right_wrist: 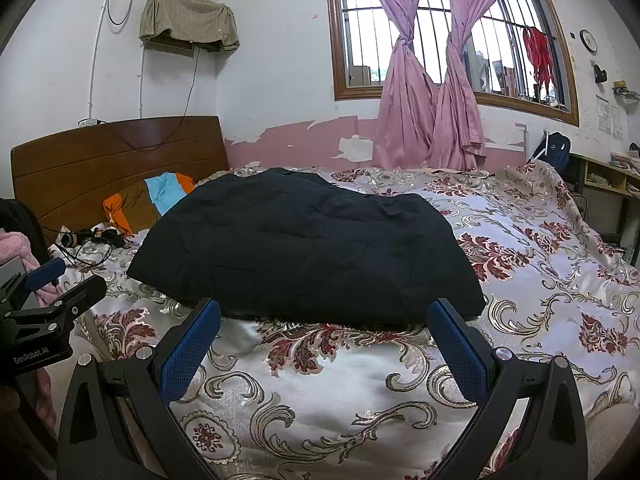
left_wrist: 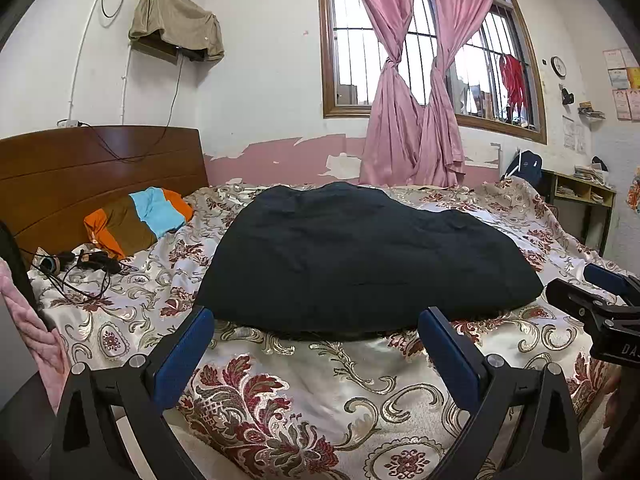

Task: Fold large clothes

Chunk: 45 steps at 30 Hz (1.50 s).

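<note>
My left gripper [left_wrist: 316, 332] hangs low over the bedspread [left_wrist: 280, 392] with its blue-padded fingers [left_wrist: 184, 356] spread wide and nothing between them. My right gripper [right_wrist: 324, 328] sits the same way, jaws wide apart and empty, pads just short of cloth. In the left wrist view the right gripper shows at three o'clock, its state from that side hard to judge; in the right wrist view the left one shows at nine o'clock.

Straight ahead at twelve o'clock, just beyond both sets of fingertips, lies the dark garment [left_wrist: 360, 256], folded into a broad, thick bundle resting flat on the floral bedspread. Its near edge runs across between my fingers without touching them; the right wrist view shows its near right corner [right_wrist: 476, 300] squared off.

Farther out at ten o'clock, a pillow [left_wrist: 140, 220] striped orange, brown and light blue leans by the wooden headboard [left_wrist: 100, 176], with tangled black cables [left_wrist: 76, 268] on the cover below it. Beyond the bed at one o'clock, knotted pink curtains [left_wrist: 412, 112] hang before a barred window [left_wrist: 360, 48], and a cloth-draped box [left_wrist: 176, 24] sits high on the wall at eleven.
</note>
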### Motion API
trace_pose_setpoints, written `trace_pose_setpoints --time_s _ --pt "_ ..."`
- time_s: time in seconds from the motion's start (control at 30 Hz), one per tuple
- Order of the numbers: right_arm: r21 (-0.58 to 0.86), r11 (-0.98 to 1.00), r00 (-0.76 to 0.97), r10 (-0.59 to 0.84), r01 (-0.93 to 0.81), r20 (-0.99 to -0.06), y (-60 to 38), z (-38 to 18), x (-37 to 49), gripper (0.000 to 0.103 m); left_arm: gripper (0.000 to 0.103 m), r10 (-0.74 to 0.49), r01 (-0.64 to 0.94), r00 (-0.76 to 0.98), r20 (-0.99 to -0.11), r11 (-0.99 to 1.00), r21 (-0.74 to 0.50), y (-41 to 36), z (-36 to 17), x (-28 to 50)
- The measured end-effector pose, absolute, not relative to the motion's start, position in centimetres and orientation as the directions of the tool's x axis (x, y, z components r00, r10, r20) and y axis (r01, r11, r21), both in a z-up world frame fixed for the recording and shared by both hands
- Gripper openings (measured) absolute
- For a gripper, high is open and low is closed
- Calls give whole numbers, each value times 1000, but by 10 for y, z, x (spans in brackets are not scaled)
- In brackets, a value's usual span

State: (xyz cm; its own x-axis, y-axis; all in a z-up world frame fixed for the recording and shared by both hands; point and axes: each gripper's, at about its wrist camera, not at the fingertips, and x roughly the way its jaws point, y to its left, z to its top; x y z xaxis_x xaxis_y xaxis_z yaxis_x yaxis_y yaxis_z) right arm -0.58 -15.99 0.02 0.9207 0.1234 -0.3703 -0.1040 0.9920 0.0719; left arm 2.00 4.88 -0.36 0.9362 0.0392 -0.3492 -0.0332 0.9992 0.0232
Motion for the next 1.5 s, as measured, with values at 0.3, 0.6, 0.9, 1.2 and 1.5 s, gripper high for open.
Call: trace_pose_setpoints --time_s 0.3,0.6,0.9,1.2,1.5 --pt "71 992 921 123 -104 -370 -160 0 -6 101 103 39 -33 936 -349 999 24 49 -4 20" --pt "72 992 921 123 -103 -371 -160 0 -6 101 103 38 -32 936 -350 999 22 51 -3 20" --pt "71 992 921 122 -103 -370 -159 1 -6 102 103 3 4 941 -338 1000 19 47 -2 18" --pt "71 992 921 122 -103 -371 -160 0 -6 102 103 47 -31 935 -351 998 50 41 -5 22" --pt "70 992 920 122 -103 -372 -159 1 -6 101 103 34 -15 934 -356 998 57 38 -7 21"
